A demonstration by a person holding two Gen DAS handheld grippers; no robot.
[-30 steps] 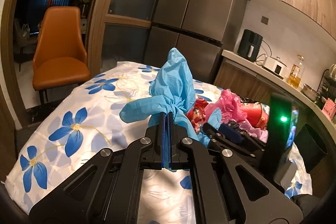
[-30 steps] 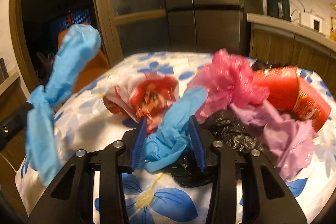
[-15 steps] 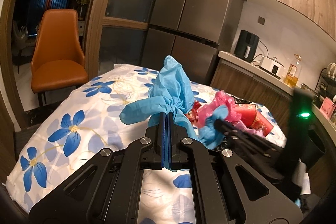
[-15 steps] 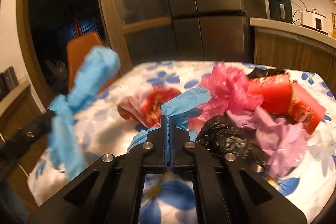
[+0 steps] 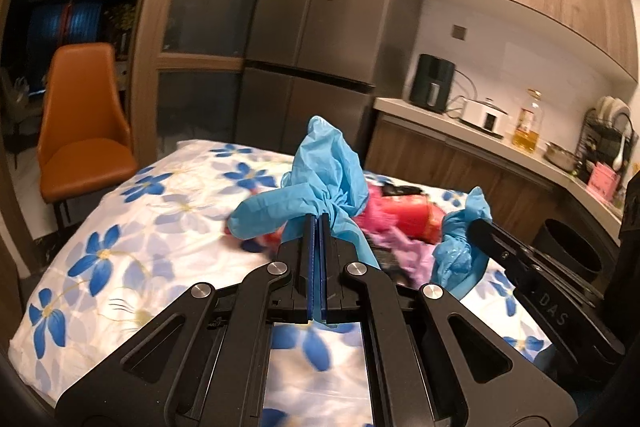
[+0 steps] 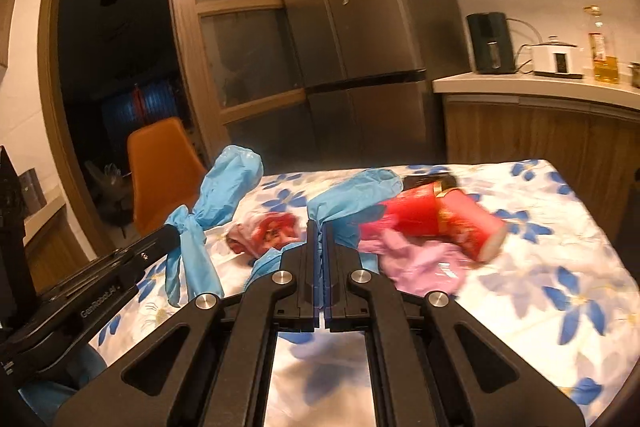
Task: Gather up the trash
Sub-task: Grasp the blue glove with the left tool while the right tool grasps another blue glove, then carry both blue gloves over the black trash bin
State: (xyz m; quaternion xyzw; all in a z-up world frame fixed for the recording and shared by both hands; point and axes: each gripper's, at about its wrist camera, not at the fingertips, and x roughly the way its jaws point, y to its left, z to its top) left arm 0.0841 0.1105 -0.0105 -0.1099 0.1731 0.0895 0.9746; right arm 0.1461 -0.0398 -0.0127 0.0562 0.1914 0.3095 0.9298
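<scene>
Carrying both gloves clear of the table [image 5: 120, 211]: left gripper [image 5: 318, 223] clamps one glove [image 5: 316, 179], right gripper [image 6: 320, 231] clamps the other [image 6: 352, 199]; keep both pinches firm toward the bin [image 5: 572, 251] off the table's right edge.

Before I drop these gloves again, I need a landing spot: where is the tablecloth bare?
Bare tablecloth runs along the side toward the orange chair, and in the right wrist view beyond the red cans. Crowded: the middle, around the cans and pink bags.
</scene>
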